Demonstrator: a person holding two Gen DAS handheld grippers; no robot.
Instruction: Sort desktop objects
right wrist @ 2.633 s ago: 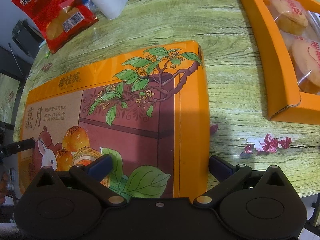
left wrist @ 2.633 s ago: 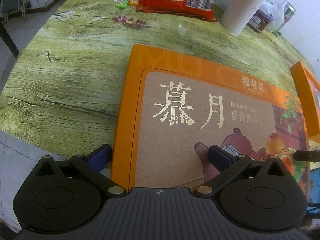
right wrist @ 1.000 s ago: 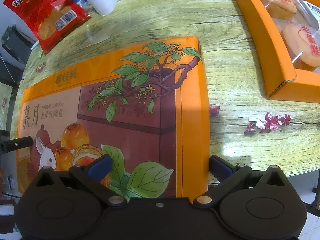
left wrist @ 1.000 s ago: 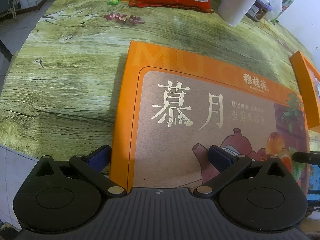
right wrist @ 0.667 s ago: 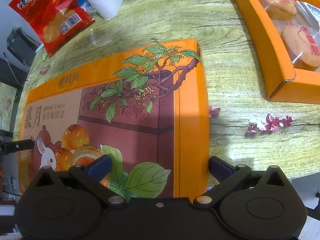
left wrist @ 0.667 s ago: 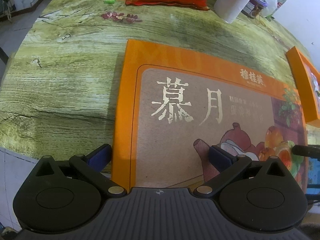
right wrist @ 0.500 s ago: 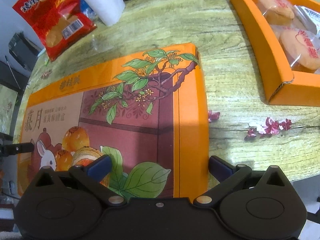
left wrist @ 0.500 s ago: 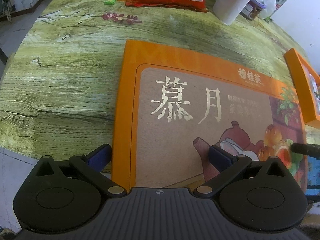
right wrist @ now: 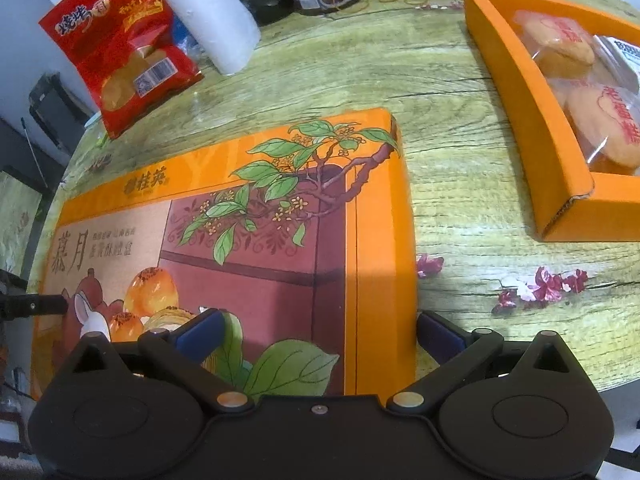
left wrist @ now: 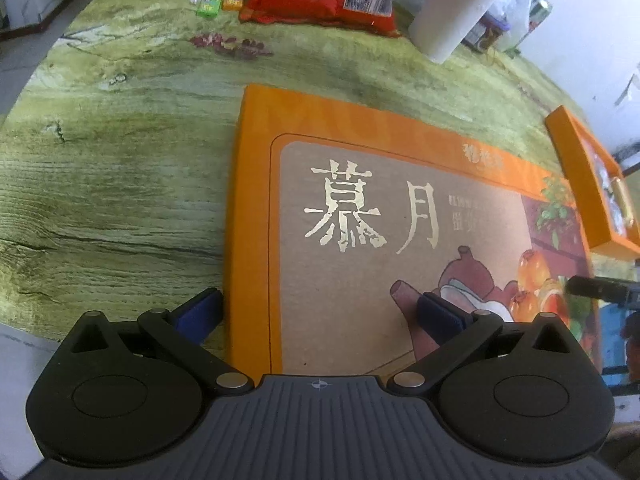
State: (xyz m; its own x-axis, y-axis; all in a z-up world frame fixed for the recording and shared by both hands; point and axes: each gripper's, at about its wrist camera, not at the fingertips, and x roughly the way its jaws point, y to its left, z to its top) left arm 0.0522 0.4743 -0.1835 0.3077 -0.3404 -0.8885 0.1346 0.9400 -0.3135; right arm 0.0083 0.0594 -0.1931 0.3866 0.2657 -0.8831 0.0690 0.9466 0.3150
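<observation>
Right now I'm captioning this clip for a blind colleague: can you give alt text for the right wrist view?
The open right gripper straddles the near right corner of a flat orange illustrated gift-box lid lying on a green wood-grain table. To the right sits an open orange tray of wrapped round pastries; behind stand a red snack bag and a white paper roll.
</observation>
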